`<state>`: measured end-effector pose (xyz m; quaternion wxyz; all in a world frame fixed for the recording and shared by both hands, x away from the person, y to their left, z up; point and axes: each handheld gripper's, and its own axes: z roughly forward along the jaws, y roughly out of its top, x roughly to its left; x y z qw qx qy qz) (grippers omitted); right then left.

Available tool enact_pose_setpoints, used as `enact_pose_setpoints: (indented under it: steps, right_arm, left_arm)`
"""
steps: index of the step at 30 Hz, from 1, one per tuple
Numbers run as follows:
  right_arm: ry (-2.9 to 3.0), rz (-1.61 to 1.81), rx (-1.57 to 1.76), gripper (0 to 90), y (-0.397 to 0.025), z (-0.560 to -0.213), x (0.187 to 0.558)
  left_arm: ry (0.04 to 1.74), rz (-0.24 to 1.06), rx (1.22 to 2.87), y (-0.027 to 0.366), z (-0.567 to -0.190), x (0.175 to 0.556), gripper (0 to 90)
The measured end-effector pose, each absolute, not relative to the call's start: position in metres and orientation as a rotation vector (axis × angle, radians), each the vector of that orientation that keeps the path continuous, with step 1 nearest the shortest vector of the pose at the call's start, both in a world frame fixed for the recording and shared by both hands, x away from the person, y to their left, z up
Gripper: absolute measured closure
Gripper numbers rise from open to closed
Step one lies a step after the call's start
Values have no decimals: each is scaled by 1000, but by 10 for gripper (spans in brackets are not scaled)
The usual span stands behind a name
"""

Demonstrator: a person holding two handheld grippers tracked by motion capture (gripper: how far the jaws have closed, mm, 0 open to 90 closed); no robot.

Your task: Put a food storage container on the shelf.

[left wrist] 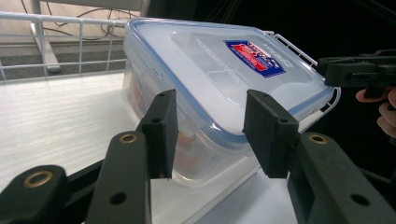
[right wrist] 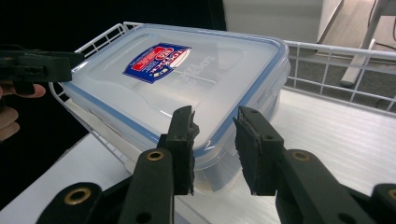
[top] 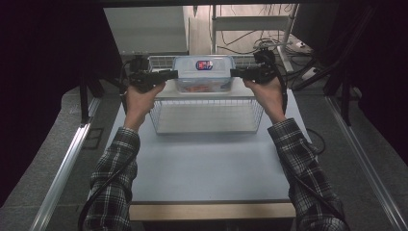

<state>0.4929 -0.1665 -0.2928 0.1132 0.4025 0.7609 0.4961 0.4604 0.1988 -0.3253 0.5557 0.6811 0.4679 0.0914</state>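
A clear plastic box [top: 203,72] with a blue-rimmed lid and a red and blue label stands at the back of a white wire basket [top: 159,118]. Something orange shows through its wall [left wrist: 187,140]. My left gripper [top: 173,74] is at the box's left end and my right gripper [top: 235,73] at its right end. In the left gripper view the gripper [left wrist: 212,107] is open, its jaws wide apart, with the box [left wrist: 224,70] just beyond them. In the right gripper view the gripper [right wrist: 215,121] is open with a narrower gap, and the lid's edge [right wrist: 219,135] runs through that gap.
The basket's wire walls [left wrist: 70,46] rise behind and beside the box, and its white floor [right wrist: 336,135] lies bare around it. The pale blue table [top: 207,163] stretches toward me. Cables and dark stands crowd the floor behind the table [top: 260,43].
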Motion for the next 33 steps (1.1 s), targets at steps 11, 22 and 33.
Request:
enact_pose_setpoints:
  steps: [11, 22, 33]
  right_arm:
    - [2205, 1552, 1090, 380, -178, -299, 471]
    - [2233, 1530, 999, 225, -186, -316, 448]
    - [2277, 1528, 929, 116, -189, -338, 419]
  left_arm:
    - [1004, 327, 1683, 190, -319, 429, 283]
    - [905, 313, 1814, 176, -346, 398, 130]
    - [889, 326, 1861, 173, -376, 373, 19]
